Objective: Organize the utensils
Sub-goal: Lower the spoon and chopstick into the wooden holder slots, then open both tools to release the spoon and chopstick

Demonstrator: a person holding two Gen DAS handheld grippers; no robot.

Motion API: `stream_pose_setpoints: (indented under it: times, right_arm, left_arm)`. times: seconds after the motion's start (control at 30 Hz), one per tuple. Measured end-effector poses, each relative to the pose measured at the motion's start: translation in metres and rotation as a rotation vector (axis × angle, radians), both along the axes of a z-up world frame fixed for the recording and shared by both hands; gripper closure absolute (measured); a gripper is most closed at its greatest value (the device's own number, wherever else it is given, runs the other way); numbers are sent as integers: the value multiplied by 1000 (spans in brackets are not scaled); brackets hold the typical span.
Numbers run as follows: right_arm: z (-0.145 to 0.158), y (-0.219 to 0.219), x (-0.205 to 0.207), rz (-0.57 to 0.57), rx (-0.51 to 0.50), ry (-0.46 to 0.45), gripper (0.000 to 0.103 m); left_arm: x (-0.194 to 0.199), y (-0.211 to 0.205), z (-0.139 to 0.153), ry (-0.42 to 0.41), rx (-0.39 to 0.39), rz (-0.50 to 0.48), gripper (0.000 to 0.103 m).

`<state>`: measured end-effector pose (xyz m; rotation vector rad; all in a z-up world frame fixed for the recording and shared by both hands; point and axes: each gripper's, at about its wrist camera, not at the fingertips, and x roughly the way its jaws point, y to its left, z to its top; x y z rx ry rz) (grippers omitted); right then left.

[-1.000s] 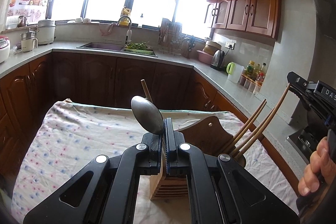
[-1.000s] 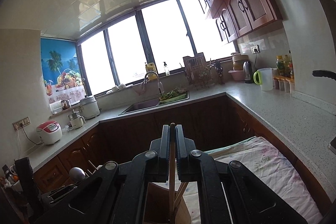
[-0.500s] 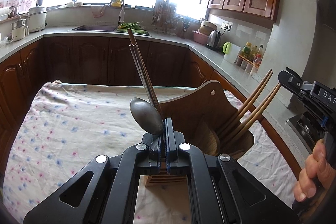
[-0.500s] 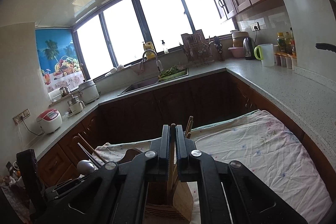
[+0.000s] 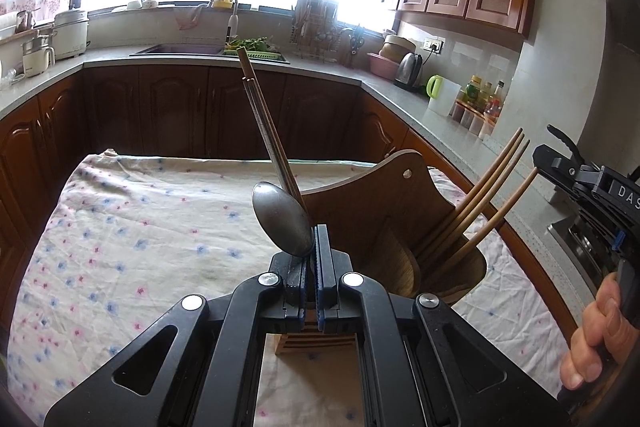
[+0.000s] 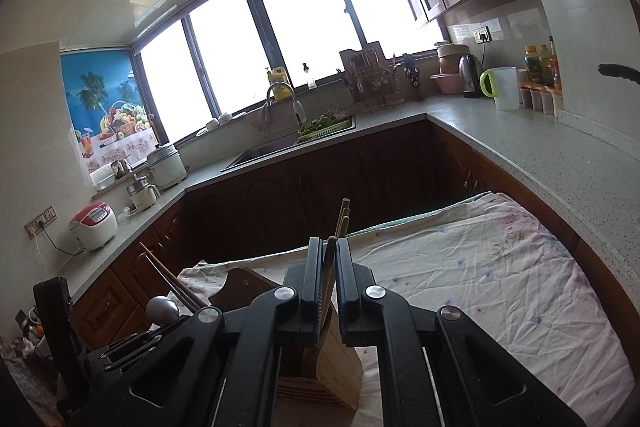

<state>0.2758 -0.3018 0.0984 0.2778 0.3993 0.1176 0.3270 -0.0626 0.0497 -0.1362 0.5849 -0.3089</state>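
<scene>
My left gripper is shut on a metal spoon, bowl up, just above the wooden utensil holder on the floral cloth. Dark chopsticks stand up behind the spoon; several light wooden chopsticks lean out of the holder's right side. My right gripper is shut on a wooden chopstick over the holder. More chopsticks rise beyond it. The left gripper with the spoon shows at lower left of the right wrist view.
The floral tablecloth covers the table around the holder. Kitchen counters wrap around the room with a sink, a rice cooker, a kettle and a green-handled jug. A hand holds the right gripper at the right edge.
Both grippers have come down towards the holder, which now shows larger and lower in both views. Both stay shut on their utensils. The dark chopsticks have come into the left view.
</scene>
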Motion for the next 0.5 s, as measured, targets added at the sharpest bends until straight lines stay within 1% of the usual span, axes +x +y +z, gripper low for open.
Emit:
stream_pose_setpoints:
  times: [0.3, 0.37, 0.5]
  right_arm:
    - [-3, -6, -1, 9, 28, 13, 97]
    - [-3, -8, -2, 12, 39, 17, 95]
    - [-2, -8, -2, 13, 38, 20, 94]
  left_arm:
    - [1, 1, 0, 10, 4, 5, 101]
    - [0, 1, 0, 11, 6, 9, 101]
    - [1, 3, 0, 17, 4, 15, 99]
